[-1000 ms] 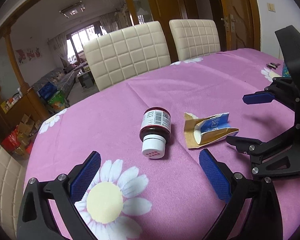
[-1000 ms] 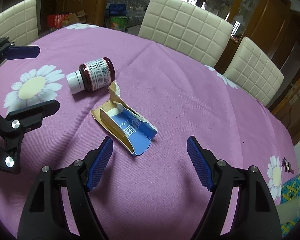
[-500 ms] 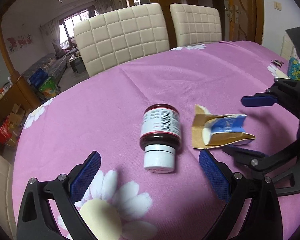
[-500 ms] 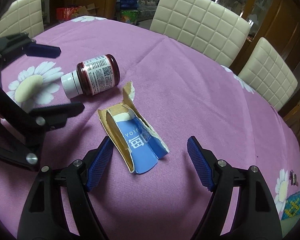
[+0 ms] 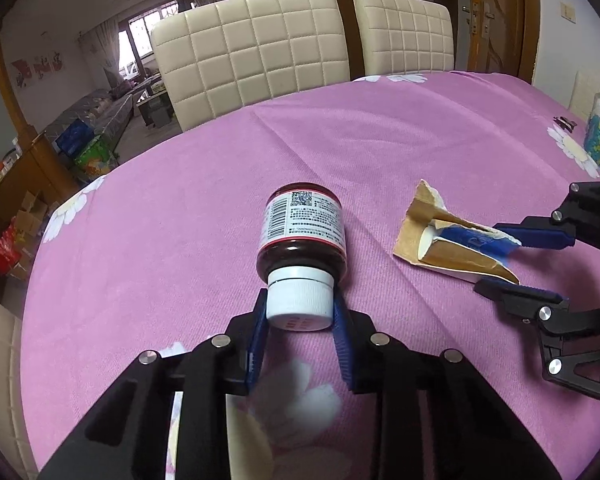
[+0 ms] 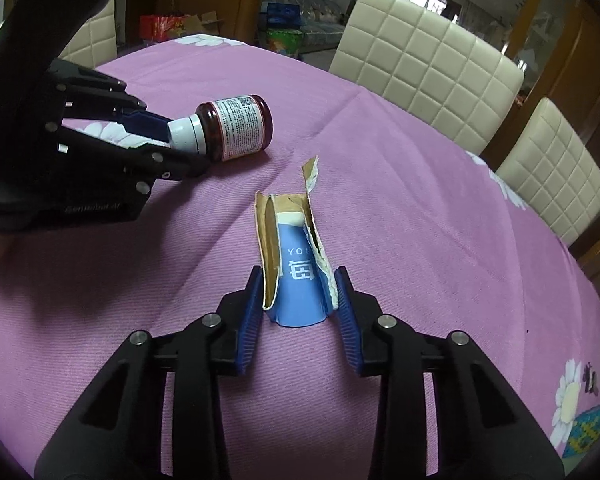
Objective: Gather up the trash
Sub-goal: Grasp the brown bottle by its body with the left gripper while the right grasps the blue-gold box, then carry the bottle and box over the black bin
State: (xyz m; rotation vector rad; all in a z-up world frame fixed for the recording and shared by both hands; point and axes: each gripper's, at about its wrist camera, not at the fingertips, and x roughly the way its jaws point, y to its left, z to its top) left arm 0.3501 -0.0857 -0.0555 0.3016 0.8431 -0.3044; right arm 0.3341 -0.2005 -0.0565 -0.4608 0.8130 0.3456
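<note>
**Both grippers closing on trash, lift not yet begun**

The pickup step is under way on the table (image 5: 380, 152), which is carrying a pink flowered cloth.

The left gripper (image 5: 300, 320) is closing its jaws on the white cap (image 5: 299, 300) of the dark bottle (image 5: 304, 232). The bottle is lying on its side around the middle of the table, cap toward the near edge. The blue pads (image 5: 257, 332) are sitting against both sides of the cap, narrowed to its width.

The right gripper (image 6: 298, 300) is closing its jaws on the torn carton (image 6: 296, 264), blue and brown, lying just beside the bottle toward the table's right-hand edge. The pads are touching the carton's folded walls and appear to be squeezing them inward.

Both items are resting on the cloth.

Next move, as I judge it: finishing both squeezes, then raising straight up. The round, smooth cap could be slipping if tilted early; the soft carton could be buckling or sliding out. No bin is showing in either view, so the drop-off place cannot be told.
</note>
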